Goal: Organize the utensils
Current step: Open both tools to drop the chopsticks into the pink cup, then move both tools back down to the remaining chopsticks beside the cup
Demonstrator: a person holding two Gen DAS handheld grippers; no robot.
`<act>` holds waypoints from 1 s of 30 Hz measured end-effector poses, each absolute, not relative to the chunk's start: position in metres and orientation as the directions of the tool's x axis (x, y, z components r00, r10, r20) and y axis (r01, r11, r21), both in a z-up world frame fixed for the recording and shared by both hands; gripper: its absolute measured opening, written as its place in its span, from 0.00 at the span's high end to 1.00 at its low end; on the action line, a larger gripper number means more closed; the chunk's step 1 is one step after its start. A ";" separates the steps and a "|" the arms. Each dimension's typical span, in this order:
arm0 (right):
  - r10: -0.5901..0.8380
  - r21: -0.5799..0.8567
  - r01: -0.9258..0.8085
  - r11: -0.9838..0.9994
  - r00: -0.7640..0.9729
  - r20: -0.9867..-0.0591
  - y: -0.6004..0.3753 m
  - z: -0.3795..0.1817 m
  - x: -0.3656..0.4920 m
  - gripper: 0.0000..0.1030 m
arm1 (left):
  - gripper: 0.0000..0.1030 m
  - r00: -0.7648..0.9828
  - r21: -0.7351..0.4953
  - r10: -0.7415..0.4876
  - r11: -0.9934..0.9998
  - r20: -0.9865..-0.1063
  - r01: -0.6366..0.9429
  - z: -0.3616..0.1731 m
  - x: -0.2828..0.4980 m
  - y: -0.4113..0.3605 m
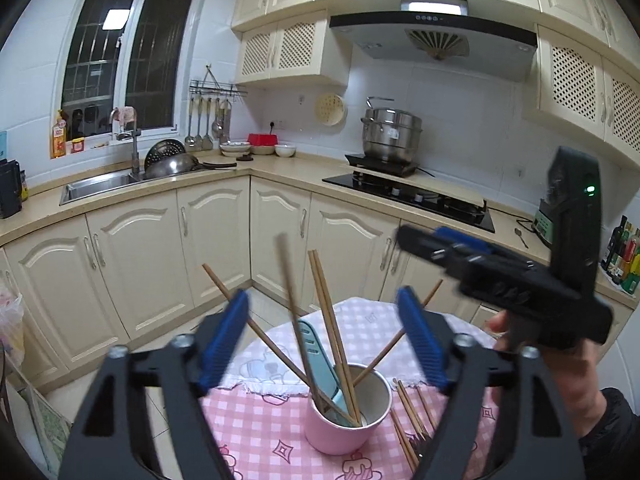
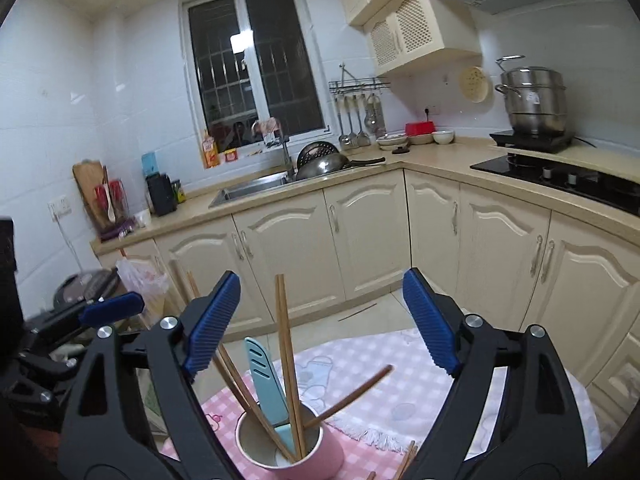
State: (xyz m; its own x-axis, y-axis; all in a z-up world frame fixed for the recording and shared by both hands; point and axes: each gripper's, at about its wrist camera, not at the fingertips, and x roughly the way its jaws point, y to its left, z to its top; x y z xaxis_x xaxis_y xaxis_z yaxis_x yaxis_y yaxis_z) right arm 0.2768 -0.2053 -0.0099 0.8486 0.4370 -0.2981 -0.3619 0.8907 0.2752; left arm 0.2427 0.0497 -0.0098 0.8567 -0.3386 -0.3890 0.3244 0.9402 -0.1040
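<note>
A pink cup (image 1: pixel 340 436) stands on a table with a pink checked cloth (image 1: pixel 260 432). Several brown chopsticks (image 1: pixel 324 300) and a light blue utensil (image 1: pixel 316 356) lean in it; one chopstick is blurred. More chopsticks (image 1: pixel 408 412) lie loose on the cloth to the cup's right. My left gripper (image 1: pixel 322 296) hovers open above the cup, its pads touching nothing. A hand holds my right gripper (image 1: pixel 436 240) at the right. In the right wrist view my right gripper (image 2: pixel 322 278) is open over the cup (image 2: pixel 320 456) and its chopsticks (image 2: pixel 286 340).
Cream cabinets (image 2: pixel 500 240) and a counter wrap around behind the table. The counter carries a sink (image 1: pixel 100 184), a black hob (image 1: pixel 408 194) and a steel pot (image 1: pixel 390 132). A plastic bag (image 2: pixel 140 280) sits on the floor at the left.
</note>
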 end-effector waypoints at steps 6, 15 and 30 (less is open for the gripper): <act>0.388 0.336 -0.278 0.900 0.861 -0.328 -0.241 -0.007 0.271 0.06 | 0.12 0.870 -0.086 -0.304 0.952 -0.388 0.294 -0.010 0.235 0.046; 0.350 0.365 -0.203 0.909 0.847 -0.400 -0.273 -0.017 0.260 0.06 | 0.10 0.858 -0.093 -0.290 0.956 -0.424 0.277 -0.022 0.225 0.036; 0.303 0.397 -0.078 0.915 0.783 -0.544 -0.302 -0.056 0.244 0.06 | 0.10 0.806 -0.114 -0.295 0.954 -0.513 0.277 -0.054 0.214 0.017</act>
State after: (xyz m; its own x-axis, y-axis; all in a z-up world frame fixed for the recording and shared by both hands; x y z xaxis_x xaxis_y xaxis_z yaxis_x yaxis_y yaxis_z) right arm 0.2444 -0.3021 -0.0561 0.7827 0.3026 -0.5438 -0.0781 0.9147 0.3966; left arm 0.2143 0.0169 -0.0538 0.8061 -0.2952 -0.5129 0.2768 0.9541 -0.1141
